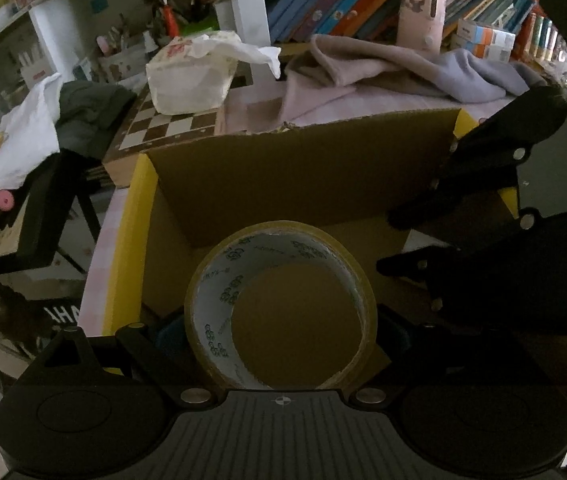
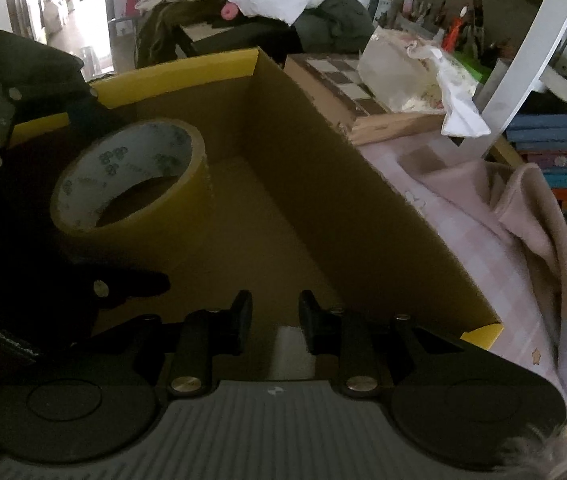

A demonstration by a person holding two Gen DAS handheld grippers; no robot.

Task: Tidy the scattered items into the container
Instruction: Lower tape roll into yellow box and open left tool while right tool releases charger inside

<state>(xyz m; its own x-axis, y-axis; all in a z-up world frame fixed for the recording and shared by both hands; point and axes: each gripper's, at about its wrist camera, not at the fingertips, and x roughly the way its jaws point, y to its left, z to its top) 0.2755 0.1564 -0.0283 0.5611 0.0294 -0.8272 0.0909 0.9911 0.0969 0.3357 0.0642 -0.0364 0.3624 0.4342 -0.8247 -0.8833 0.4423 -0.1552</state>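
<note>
Over cardboard box (image 1: 295, 184): left tongs (image 1: 283, 336) clamping tape roll (image 1: 281, 304); right tongs (image 2: 275, 320) slightly parted, empty. Next: releasing roll inside.

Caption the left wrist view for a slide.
Left gripper holds a tape roll over the open cardboard box; the right gripper reaches in alongside.

Dim feeds, both underexposed, with strong fisheye bending at the edges.

I see daylight glaring through the doorway (image 2: 63, 4) at upper left of the right view; the cardboard box (image 1: 303, 184) interior sits in murky shadow, and the corners smear soft.
</note>
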